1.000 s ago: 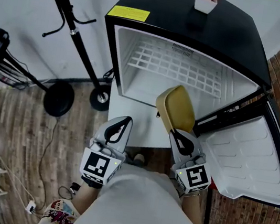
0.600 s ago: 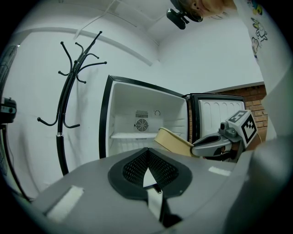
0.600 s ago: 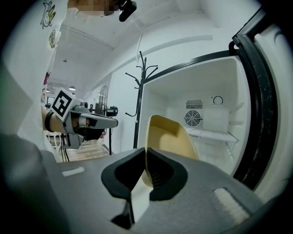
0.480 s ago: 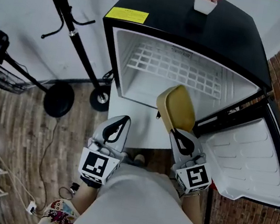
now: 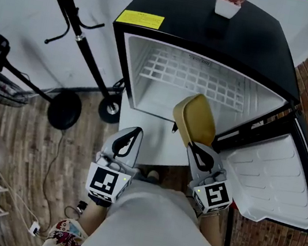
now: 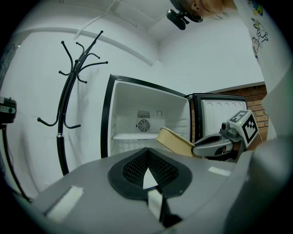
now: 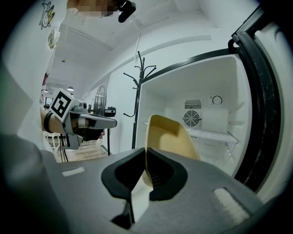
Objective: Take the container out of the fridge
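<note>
My right gripper (image 7: 144, 170) pinches the near rim of the shallow mustard-yellow plastic container (image 5: 194, 119). Its long axis runs away from my jaws toward the open black fridge (image 5: 177, 18), seemingly just outside it. My left gripper (image 6: 147, 176), pressed together on nothing, hangs alongside.

Your fridge's black top (image 5: 243, 41) carries a potted plant (image 5: 227, 0) at its far edge; left, the coat stand's base (image 5: 64, 108) rests on wooden floor (image 5: 21, 147).
</note>
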A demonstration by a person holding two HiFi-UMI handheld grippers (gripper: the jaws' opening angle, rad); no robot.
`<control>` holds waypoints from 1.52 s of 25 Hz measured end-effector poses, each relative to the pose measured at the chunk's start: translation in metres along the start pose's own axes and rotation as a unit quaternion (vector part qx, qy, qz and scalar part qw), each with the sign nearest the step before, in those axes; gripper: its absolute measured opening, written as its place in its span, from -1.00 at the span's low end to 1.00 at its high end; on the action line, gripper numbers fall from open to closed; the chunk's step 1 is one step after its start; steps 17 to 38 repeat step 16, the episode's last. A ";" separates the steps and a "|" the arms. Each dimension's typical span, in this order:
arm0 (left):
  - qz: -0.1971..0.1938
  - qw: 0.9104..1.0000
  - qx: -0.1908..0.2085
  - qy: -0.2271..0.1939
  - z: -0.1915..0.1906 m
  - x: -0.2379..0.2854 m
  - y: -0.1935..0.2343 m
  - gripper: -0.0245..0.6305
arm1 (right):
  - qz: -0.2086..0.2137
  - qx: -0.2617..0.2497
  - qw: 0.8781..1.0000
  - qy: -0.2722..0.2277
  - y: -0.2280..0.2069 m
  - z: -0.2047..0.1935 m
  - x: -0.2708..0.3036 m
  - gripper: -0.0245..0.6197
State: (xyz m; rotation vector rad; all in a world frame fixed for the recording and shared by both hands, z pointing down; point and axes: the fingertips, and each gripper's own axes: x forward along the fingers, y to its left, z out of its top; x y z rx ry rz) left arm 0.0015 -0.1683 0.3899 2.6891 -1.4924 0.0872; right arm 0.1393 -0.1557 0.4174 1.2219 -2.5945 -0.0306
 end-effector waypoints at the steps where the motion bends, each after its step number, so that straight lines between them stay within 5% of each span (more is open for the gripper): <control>1: 0.000 1.000 0.000 0.009 -0.002 0.000 0.001 -0.89 | 0.001 0.000 1.000 0.000 0.000 0.000 0.001 -0.88; 4: 0.000 0.999 0.002 0.034 -0.005 -0.001 0.002 -0.89 | 0.003 0.002 1.000 -0.001 0.001 -0.001 0.003 -0.88; 9: 0.000 1.000 -0.001 -0.003 0.000 0.002 0.005 -0.89 | 0.002 -0.001 1.000 0.002 0.001 0.001 0.005 -0.88; 14: 0.003 1.000 -0.007 0.024 -0.004 0.002 0.008 -0.89 | 0.001 0.002 1.000 0.000 0.000 -0.001 0.007 -0.88; 38: 0.002 1.000 -0.007 0.020 -0.004 0.003 0.009 -0.89 | 0.001 0.001 1.000 0.000 0.000 0.000 0.009 -0.88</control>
